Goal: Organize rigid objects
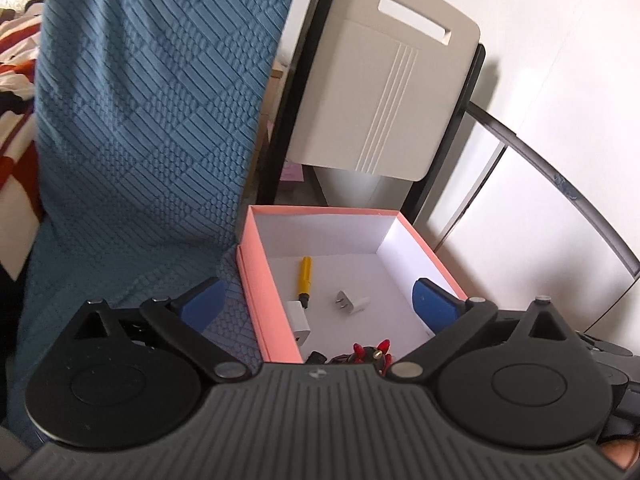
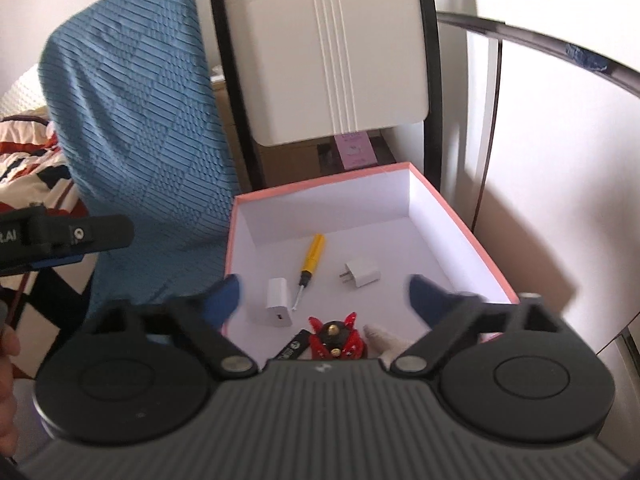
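A yellow-handled screwdriver (image 2: 308,267) lies flat on the white floor of the pink box (image 2: 492,258), its long axis running from the far wall toward the near side — handle toward the back, thin metal tip pointing at the camera and slightly left. Its tip ends just beside a white charger block (image 2: 277,301), which lies on its side left of the shaft with its port end facing the near side. To the right of the screwdriver, apart from it, sits a smaller white plug adapter (image 2: 362,274), its prongs pointing left toward the shaft. Nearer the camera, a red spiky toy (image 2: 338,340) with brass studs lies against a flat black item (image 2: 294,349); a pale object just right of the toy is too blurred to name.

The right gripper (image 2: 322,300) hangs above the near part of the box, its blue fingers (image 2: 226,296) spread wide and holding nothing. The left gripper (image 1: 320,300) — seen in its own view over the box's left wall — likewise has its fingers fully apart and empty.

Behind the box stands a beige chair back (image 2: 332,52) in a black frame; to the left, a blue textured cover (image 2: 132,120) drapes over another seat, with a patterned bedspread (image 2: 28,160) beyond.
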The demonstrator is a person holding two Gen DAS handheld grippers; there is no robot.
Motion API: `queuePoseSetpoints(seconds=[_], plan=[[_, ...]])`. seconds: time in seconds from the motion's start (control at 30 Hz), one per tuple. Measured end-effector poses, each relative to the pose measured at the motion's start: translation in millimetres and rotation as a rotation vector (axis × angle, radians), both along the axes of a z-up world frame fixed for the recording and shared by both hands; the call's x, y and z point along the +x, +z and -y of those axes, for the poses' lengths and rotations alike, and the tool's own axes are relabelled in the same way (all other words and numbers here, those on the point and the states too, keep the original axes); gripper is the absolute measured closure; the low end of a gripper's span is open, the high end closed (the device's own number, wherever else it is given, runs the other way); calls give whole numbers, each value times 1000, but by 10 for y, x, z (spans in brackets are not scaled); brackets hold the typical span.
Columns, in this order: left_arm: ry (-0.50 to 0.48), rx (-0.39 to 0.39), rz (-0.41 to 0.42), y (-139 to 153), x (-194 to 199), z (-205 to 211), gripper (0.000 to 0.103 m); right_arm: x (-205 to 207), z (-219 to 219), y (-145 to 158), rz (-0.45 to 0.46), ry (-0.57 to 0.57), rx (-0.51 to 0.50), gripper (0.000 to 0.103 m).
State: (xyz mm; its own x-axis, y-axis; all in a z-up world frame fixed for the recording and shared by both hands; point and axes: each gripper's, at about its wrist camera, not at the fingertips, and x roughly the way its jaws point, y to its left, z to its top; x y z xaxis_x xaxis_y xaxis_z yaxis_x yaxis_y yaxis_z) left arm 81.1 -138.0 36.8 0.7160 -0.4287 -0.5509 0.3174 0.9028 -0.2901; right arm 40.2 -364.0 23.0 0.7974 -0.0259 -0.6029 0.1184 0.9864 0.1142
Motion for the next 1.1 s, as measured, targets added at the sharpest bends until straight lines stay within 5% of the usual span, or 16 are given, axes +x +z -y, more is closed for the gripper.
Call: queuePoseSetpoints(seconds=[1.1], plan=[[45, 20, 30, 115, -873, -652, 0, -818, -622, 170, 13, 6, -41, 0]])
